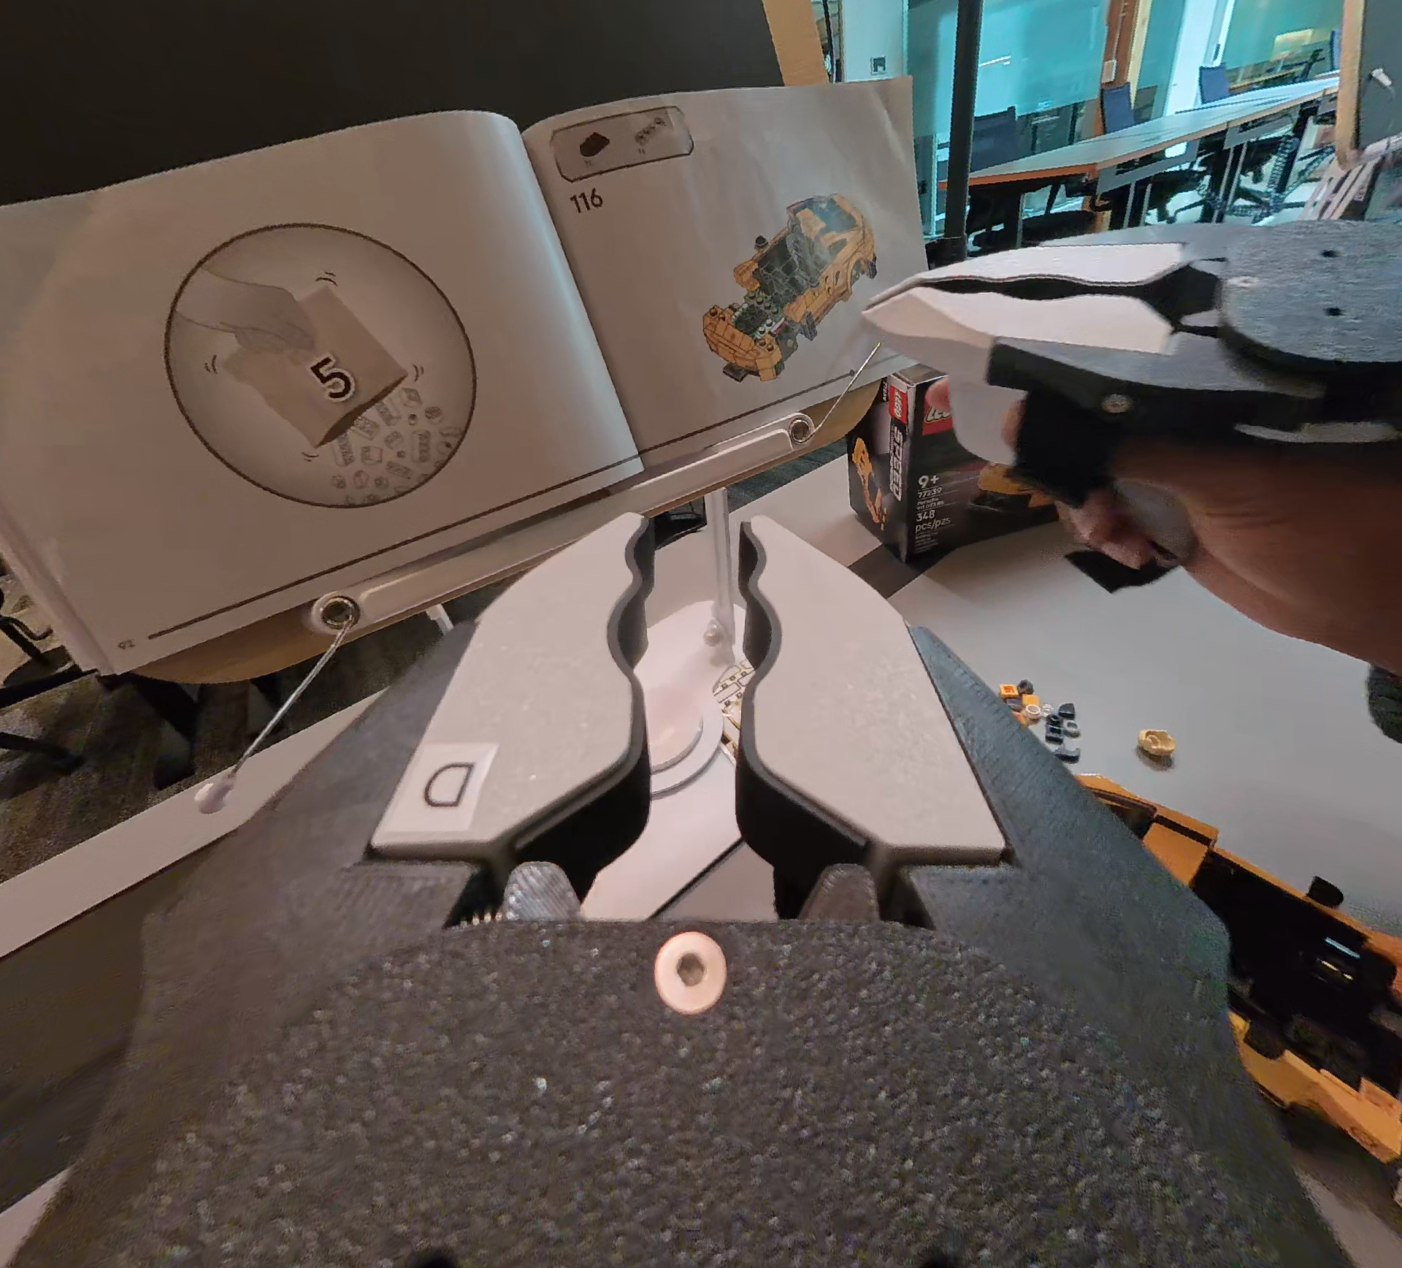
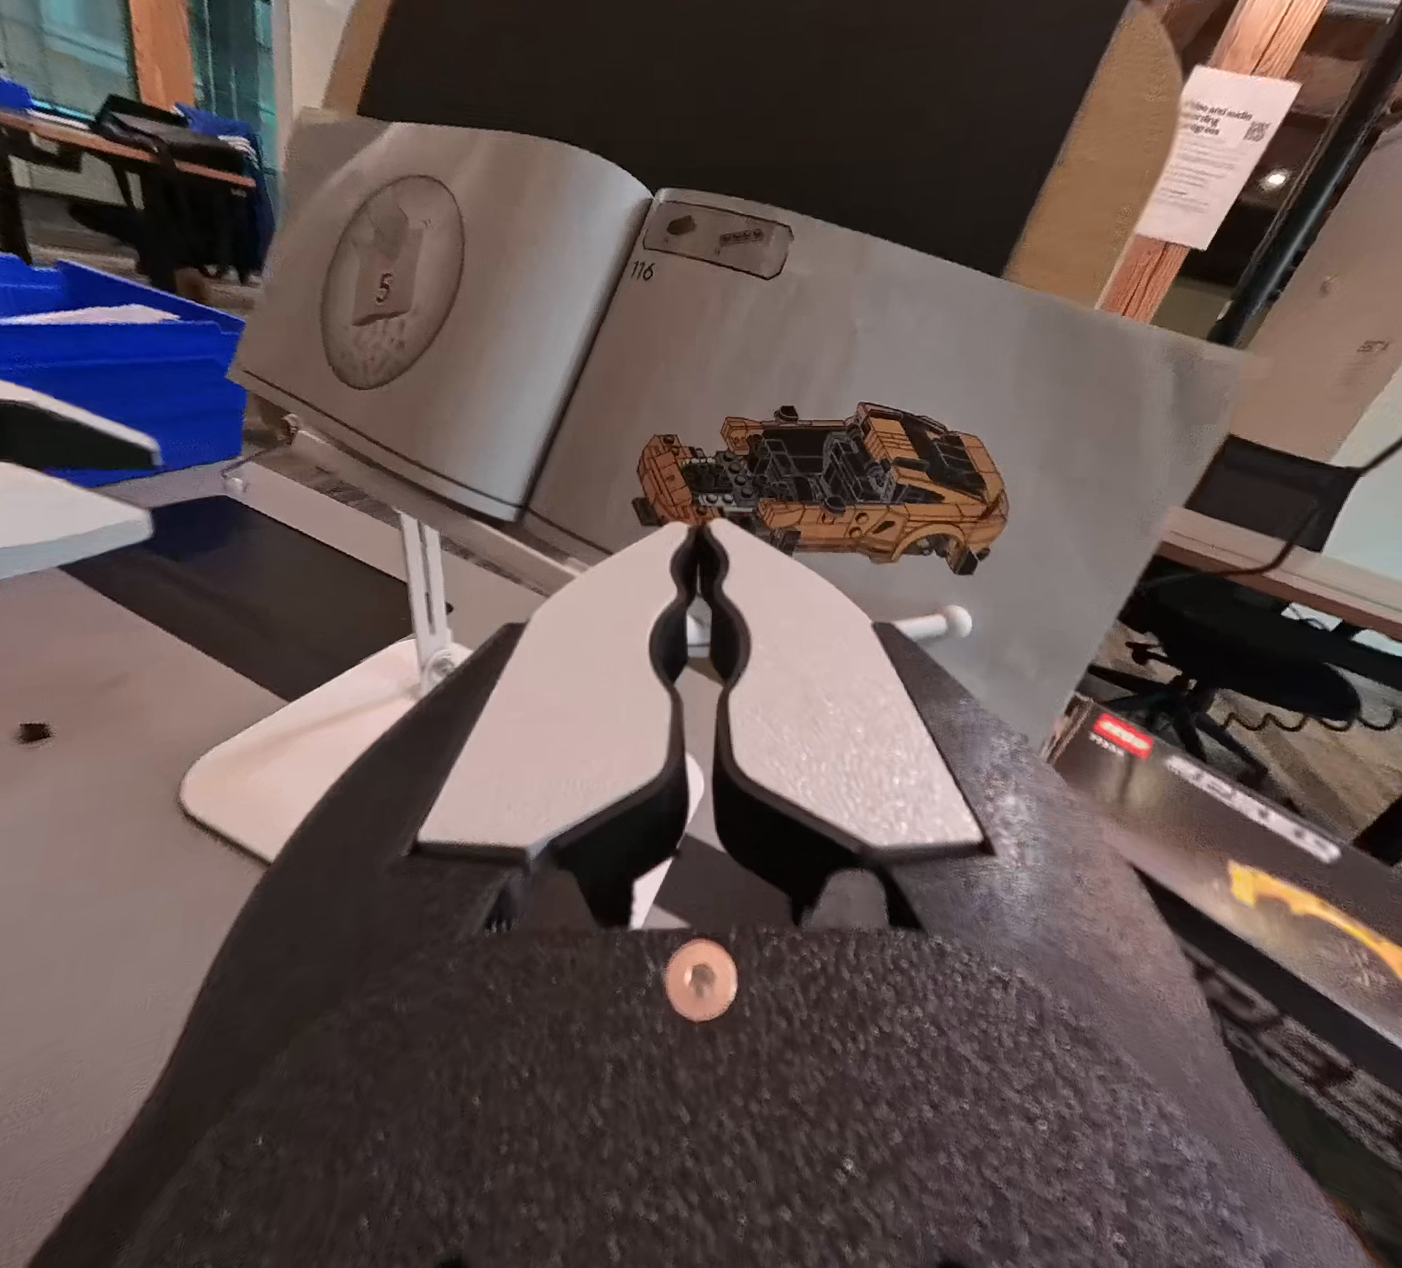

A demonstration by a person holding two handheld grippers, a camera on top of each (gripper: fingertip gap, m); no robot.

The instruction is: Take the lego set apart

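Before the propped paper booklet [image 1: 455, 336], left gripper [image 1: 694, 533] fingers parted, right gripper [image 2: 699, 533] fingers pressed together, empty

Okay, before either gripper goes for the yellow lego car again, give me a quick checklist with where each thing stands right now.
1. Left gripper open, nothing in it: ok.
2. Right gripper open for a grab: not ok, its fingertips nearly meet at the booklet page edge.
3. Page gripped between them: cannot tell.
4. Lego car within view: ok, low right in the left wrist view, partly hidden.
5. Loose pieces clear of the car: ok, on the table.
6. Box out of the way: ok.
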